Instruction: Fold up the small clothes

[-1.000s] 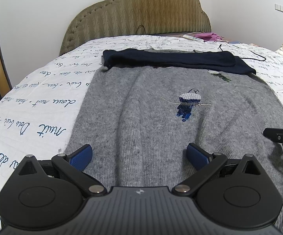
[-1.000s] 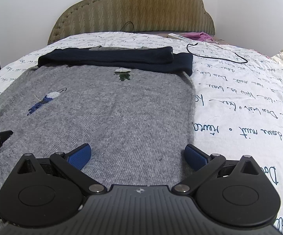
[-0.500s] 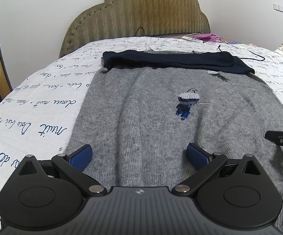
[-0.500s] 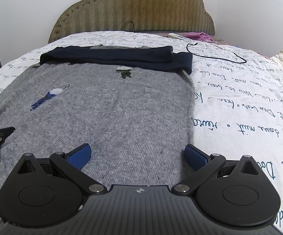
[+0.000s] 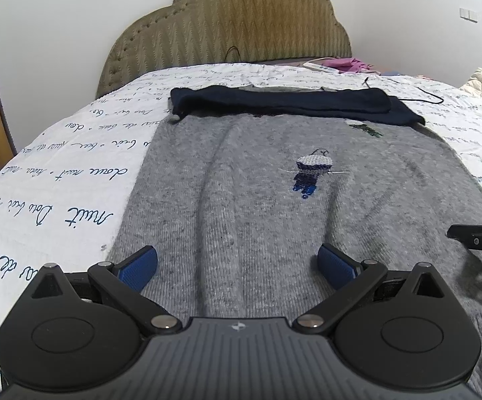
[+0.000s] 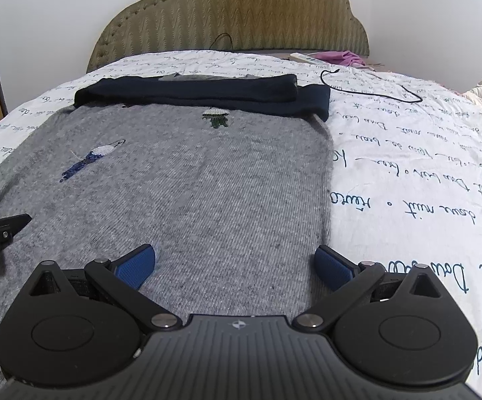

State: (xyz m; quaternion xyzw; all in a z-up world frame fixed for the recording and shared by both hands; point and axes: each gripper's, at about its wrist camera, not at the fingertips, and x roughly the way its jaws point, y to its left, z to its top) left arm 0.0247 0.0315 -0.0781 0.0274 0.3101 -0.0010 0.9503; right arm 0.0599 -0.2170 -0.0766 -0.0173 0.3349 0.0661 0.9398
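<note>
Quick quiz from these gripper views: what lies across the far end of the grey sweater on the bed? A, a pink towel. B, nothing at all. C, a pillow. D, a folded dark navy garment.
D: a folded dark navy garment lies across the far end of the grey sweater, seen in both wrist views.

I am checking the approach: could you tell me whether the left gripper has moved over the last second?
Yes. The left gripper has crept forward: the embroidered bird sits slightly lower in its view.
</note>
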